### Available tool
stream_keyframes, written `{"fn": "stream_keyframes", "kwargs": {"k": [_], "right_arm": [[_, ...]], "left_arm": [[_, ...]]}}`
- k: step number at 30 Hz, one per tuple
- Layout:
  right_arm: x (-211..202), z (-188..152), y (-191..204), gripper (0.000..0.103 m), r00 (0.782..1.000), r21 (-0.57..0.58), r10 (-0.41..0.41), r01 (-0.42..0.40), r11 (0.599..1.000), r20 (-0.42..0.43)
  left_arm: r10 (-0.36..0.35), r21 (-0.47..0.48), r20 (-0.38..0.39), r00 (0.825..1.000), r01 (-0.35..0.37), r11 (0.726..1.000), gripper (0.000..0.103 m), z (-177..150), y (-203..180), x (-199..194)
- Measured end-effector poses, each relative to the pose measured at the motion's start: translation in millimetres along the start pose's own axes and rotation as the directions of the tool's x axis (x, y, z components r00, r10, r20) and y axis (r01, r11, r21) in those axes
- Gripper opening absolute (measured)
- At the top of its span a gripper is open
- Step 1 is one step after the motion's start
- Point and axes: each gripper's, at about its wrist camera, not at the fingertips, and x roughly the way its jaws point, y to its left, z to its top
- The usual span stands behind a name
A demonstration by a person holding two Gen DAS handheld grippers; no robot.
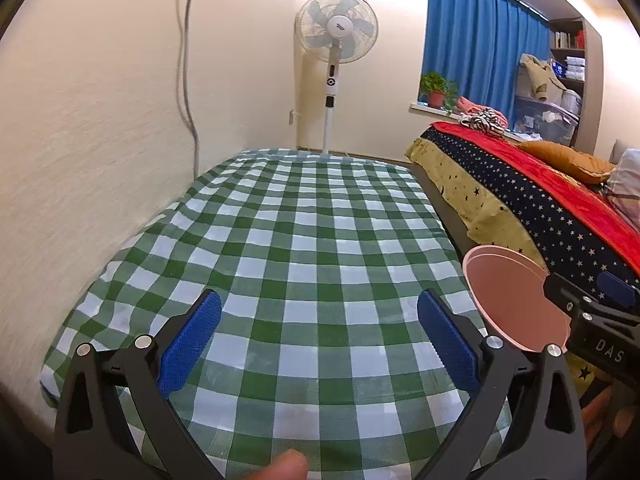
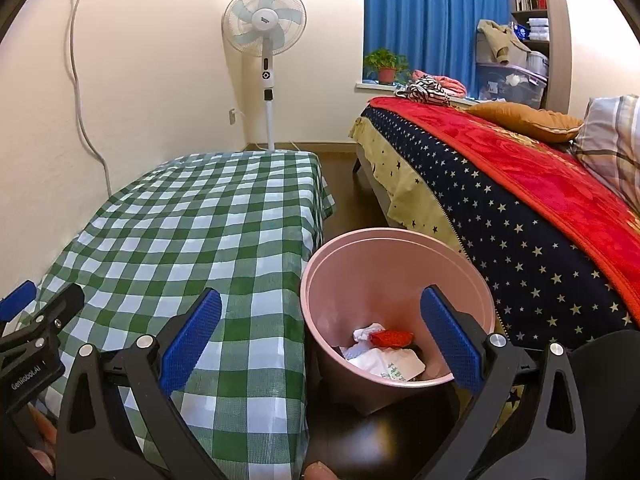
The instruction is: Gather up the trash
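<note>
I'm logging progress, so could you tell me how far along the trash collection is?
Looks nearly done: crumpled trash lies in the pink bin, and the checkered tablecloth shows no litter. Left gripper and right gripper are open, holding nothing. Nothing visible remains.

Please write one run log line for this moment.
left hand-held gripper: open, empty | right hand-held gripper: open, empty | pink bin: holds trash | checked tablecloth: no trash seen

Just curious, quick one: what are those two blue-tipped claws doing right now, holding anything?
Left gripper: open, holding nothing, over the checked tablecloth.
Right gripper: open, holding nothing, above the pink bin.
</note>
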Motion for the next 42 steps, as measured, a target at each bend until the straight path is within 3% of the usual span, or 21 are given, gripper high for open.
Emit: {"fn": "stream_keyframes", "kwargs": {"k": [42], "right_arm": [[-1.3, 1.2, 7.7, 0.098, 1.0, -0.014, 0.012, -0.012, 1.0, 0.016]], "left_arm": [[-0.014, 0.01, -0.009, 1.0, 0.014, 1.0, 0.095, -3.0, -6.6, 3.0]]}}
